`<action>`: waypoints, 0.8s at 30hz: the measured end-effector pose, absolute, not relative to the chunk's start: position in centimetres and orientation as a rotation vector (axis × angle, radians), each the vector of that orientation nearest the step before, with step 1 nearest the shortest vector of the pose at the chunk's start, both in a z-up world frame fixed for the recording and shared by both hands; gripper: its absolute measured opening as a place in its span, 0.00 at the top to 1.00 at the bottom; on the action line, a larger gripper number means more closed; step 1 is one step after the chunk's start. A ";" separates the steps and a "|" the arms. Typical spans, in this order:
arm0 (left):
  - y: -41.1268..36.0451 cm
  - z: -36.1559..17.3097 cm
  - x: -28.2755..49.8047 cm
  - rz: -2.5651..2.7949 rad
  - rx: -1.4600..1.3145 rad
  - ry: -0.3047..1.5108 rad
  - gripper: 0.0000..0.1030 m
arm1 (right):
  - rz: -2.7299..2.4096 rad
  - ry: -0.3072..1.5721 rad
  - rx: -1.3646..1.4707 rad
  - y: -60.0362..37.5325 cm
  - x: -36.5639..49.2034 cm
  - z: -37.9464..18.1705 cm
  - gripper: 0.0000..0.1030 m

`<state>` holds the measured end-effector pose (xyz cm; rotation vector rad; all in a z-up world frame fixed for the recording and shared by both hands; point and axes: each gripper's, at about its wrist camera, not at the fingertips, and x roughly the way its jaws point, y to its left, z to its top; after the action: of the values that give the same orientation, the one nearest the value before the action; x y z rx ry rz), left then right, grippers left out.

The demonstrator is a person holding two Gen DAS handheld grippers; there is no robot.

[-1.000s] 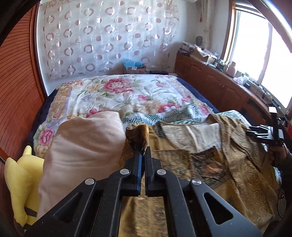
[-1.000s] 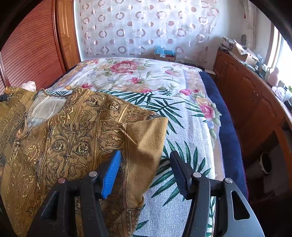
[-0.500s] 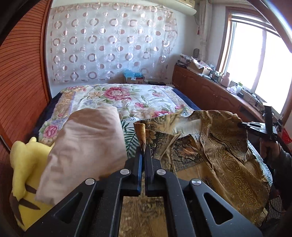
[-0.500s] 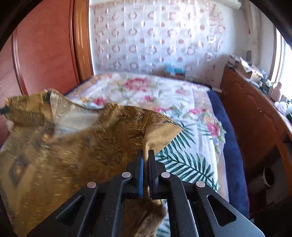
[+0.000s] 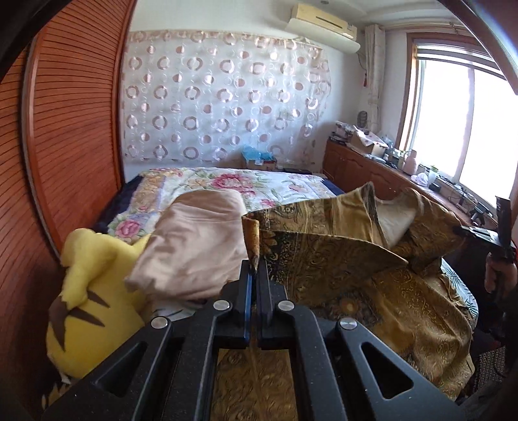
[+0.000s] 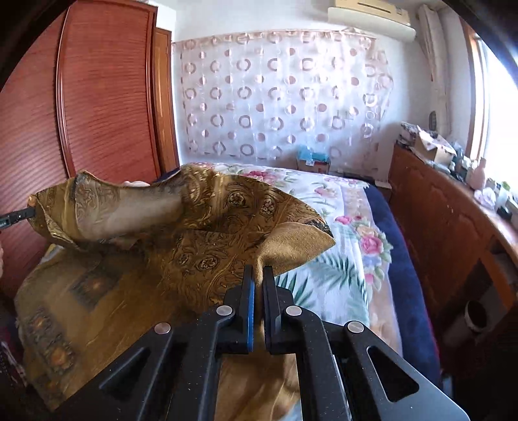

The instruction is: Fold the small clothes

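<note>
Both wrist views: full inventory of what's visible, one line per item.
Garment: one, gold-brown patterned, lifted off the bed at two corners.
Quilt: one, floral white and pink, covering the bed.
Pillow: one, beige, left of the garment.
Plush toy: one, yellow, beside the pillow.
Curtain: one, sheer with circles, far wall.
Wardrobe: one, red-brown wood, left side.
Cabinet: one, brown wood, cluttered top, under the window.
Air conditioner: one, cream, high on the wall.
Left tongs: shut on the garment.
Right tongs: shut on the garment.
</note>
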<state>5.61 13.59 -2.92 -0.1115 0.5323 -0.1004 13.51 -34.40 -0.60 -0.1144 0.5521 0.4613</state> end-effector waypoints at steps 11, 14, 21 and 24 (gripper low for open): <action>15.4 -5.6 -0.6 -0.046 -0.133 0.593 0.97 | 0.467 0.671 -0.089 -38.4 5.2 -2.8 0.96; 15.5 -5.3 -1.9 -0.048 -0.120 0.591 0.97 | 0.484 0.706 -0.106 -38.1 4.4 -1.9 0.96; 15.1 -6.2 -1.4 -0.087 -0.087 0.647 0.96 | 0.470 0.767 -0.141 -37.6 5.2 -0.5 0.96; 15.0 -5.7 -1.5 -0.089 -0.091 0.635 0.87 | 0.451 0.758 -0.170 -37.4 5.2 0.7 0.96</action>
<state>-1.52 15.02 -5.67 -0.0906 0.6353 -0.0885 5.16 -37.41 0.67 -0.1704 0.7578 0.4513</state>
